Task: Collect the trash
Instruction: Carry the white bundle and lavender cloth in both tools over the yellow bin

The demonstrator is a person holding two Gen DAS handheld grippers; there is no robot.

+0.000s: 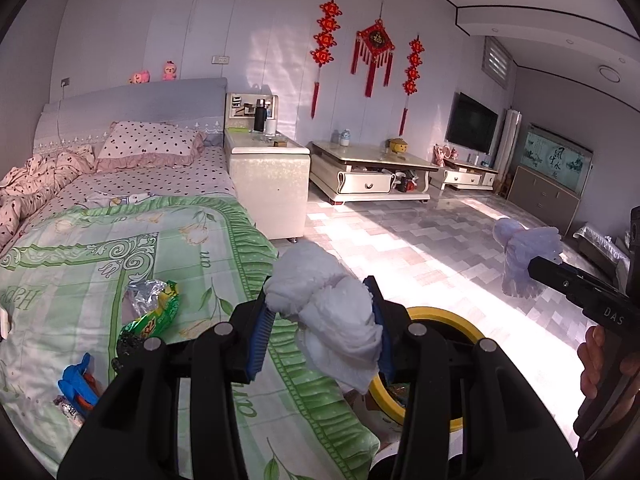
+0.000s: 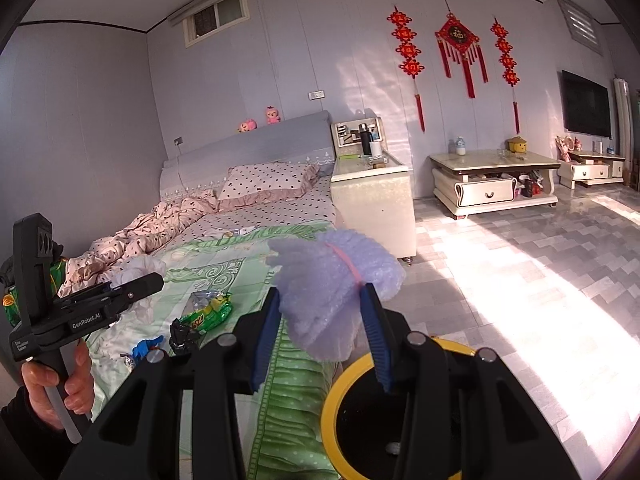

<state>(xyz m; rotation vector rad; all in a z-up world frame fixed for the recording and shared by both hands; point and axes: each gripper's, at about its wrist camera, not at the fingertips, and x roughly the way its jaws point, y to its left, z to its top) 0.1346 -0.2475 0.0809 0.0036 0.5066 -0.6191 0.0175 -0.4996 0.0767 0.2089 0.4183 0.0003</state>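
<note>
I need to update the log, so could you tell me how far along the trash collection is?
Done: a small scrap already lies in the yellow-rimmed bin beside the bed. In hand: the left gripper clamps crumpled white tissue and the right gripper clamps a bluish foam wad, both above the bin. Left: a green snack wrapper and blue plastic piece remain on the bed.
</note>
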